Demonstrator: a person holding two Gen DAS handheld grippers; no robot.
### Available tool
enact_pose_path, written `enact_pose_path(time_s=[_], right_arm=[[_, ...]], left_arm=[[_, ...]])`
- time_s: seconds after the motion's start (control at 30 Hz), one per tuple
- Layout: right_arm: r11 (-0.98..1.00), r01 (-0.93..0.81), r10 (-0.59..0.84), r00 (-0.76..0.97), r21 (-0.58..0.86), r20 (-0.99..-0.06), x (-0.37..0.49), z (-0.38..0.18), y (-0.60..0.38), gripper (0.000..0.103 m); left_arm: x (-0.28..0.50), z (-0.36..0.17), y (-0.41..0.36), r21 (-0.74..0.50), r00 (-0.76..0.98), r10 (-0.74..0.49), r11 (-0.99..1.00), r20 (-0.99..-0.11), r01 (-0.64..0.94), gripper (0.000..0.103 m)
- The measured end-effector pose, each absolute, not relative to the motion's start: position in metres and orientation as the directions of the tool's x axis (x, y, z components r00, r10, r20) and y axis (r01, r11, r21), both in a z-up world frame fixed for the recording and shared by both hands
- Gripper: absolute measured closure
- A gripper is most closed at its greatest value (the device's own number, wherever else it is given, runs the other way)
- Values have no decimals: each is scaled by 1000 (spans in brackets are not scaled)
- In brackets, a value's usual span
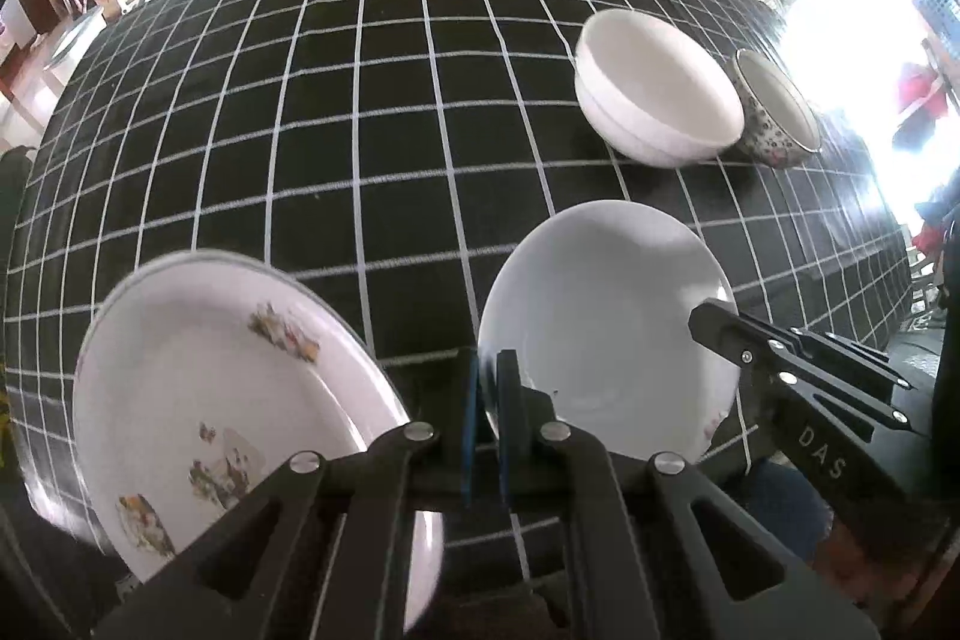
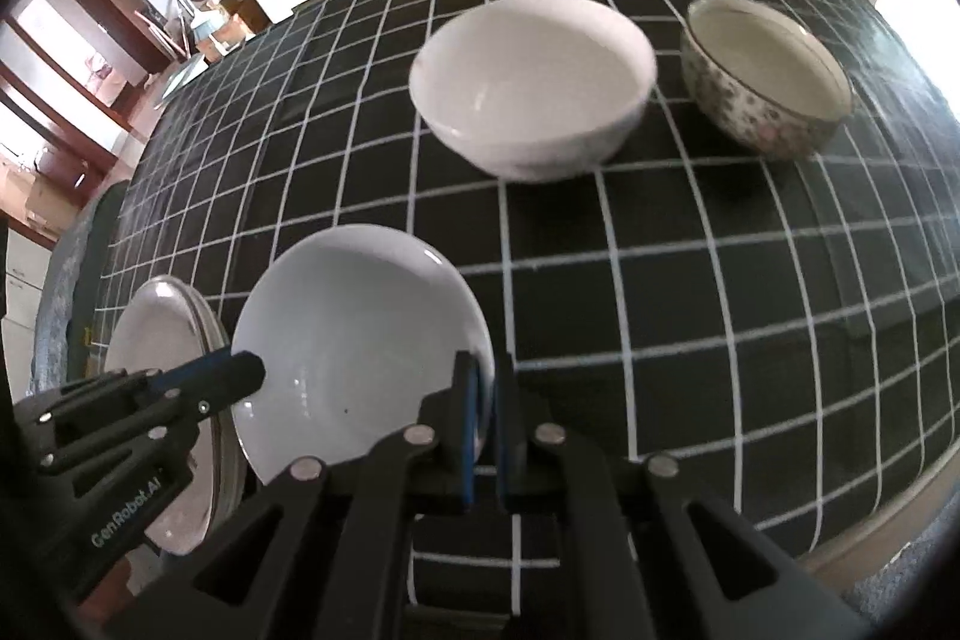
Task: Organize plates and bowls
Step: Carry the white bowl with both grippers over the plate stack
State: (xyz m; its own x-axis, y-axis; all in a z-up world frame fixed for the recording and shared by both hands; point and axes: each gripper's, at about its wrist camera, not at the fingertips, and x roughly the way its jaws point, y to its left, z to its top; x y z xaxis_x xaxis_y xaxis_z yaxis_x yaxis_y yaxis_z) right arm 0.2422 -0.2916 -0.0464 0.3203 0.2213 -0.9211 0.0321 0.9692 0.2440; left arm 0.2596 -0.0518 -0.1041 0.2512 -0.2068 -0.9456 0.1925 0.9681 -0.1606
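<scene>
so both grippers are clamped on the same plain white plate (image 1: 600, 316), one on each side of the rim. the left gripper (image 1: 487, 400) has its blue pads pinched nearly shut on the edge at the lower middle of the left wrist view, and the right gripper (image 2: 487, 400) does the same on the opposite edge in the lower middle of its own view. each shows up in the other's frame as a black finger reaching onto the rim.

the plate sits in the lower half of both views, and looks lifted and tipped rather than flat on the black checked tablecloth (image 1: 360, 130), though i can't say for sure. just beside it, lower left, is a flower-patterned plate (image 1: 228, 412), which looks like a small stack from the right wrist view.

handling-wise it's glazed ceramic i'd guess: stiff, a bit heavy, slick, and it'll chip if it knocks the other plate. the thin rim is really the only place to hold it, and two opposite grips keep it from swinging.

it's round, so no real long axis. its hollow faces up toward the cameras.

upper right, well apart from the plates, a white bowl (image 1: 657, 88) stands upright right beside a floral bowl (image 1: 777, 112), openings up.
</scene>
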Motion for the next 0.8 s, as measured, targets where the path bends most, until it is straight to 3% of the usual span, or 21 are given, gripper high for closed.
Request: enact_pose_path(time_s=[0.8], right_arm=[[975, 63, 181, 331, 213, -926, 214, -44, -295, 95]], left_arm=[[244, -102, -57, -145, 245, -190, 971, -951, 188, 99]])
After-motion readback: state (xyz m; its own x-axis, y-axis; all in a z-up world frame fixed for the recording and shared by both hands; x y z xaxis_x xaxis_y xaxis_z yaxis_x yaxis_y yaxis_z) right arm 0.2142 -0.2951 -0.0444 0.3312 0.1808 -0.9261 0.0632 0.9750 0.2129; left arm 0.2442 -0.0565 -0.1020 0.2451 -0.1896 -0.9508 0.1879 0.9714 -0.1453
